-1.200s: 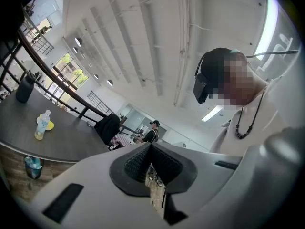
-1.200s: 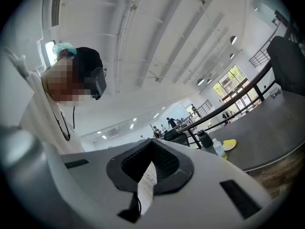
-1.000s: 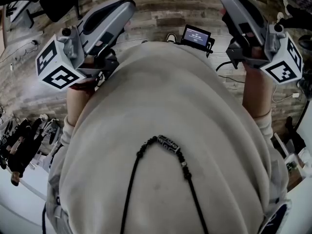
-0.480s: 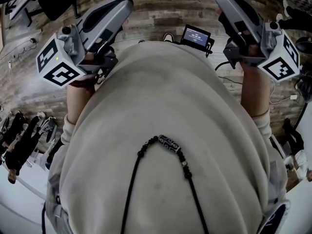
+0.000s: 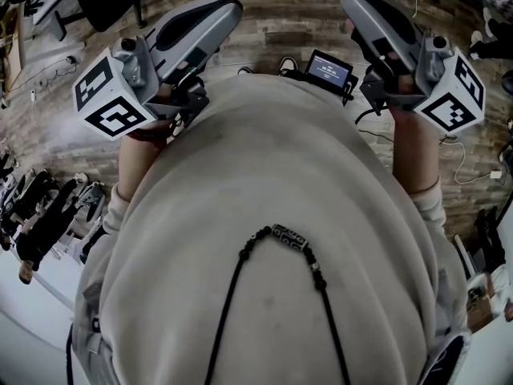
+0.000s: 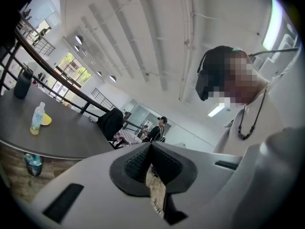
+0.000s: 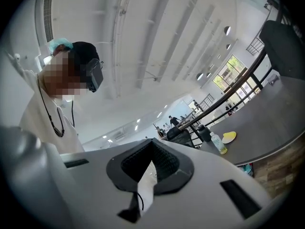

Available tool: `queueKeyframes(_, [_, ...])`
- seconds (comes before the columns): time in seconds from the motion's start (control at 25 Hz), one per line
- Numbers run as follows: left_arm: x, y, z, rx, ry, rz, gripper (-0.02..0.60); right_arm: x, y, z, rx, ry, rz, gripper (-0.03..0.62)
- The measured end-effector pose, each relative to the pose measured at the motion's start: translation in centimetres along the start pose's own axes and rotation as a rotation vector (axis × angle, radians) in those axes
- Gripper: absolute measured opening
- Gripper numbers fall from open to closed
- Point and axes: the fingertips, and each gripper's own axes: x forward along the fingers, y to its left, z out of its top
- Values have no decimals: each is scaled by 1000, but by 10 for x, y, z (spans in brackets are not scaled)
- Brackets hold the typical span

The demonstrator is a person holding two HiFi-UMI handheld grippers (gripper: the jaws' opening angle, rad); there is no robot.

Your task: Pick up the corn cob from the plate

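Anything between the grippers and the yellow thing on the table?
Nothing visible blocks it. Left gripper and right gripper are shut, far off; a clear bottle stands beside the yellow thing. Can't tell if it's the cob.

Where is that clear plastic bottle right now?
In the right gripper view, the clear bottle stands at the right on the grey table, between a dark flask and a yellow object.

Yellow thing (image 7: 229, 137) on table (image 7: 271, 123) too small to identify; sweater (image 5: 272, 183) hides much floor (image 5: 280, 22).
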Motion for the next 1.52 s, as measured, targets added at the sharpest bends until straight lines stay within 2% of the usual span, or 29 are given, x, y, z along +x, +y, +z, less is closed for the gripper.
queueKeyframes(0.12, [2,-10,22,-27,-54,-61,2,-2,0,-3,4,-10,-6,15])
queueKeyframes(0.28, [-1,-10,52,-54,-125,-90,2,-4,1,-5,42,-9,-20,15])
queueKeyframes(0.44, [-3,5,50,-71,-128,-82,2,-7,-5,-5,41,-15,-52,15])
queueKeyframes(0.56, [-1,10,52,-76,-123,-122,2,-7,-2,2,15,-33,-73,15])
queueKeyframes(0.96, [11,7,64,47,-66,-297,2,-3,5,18,-131,-54,-194,15])
queueKeyframes(1.24, [16,19,64,41,-47,-358,2,-7,1,30,-218,-70,-268,15])
queueKeyframes(1.52, [6,5,54,182,36,-385,2,4,18,42,-295,-92,-298,15])
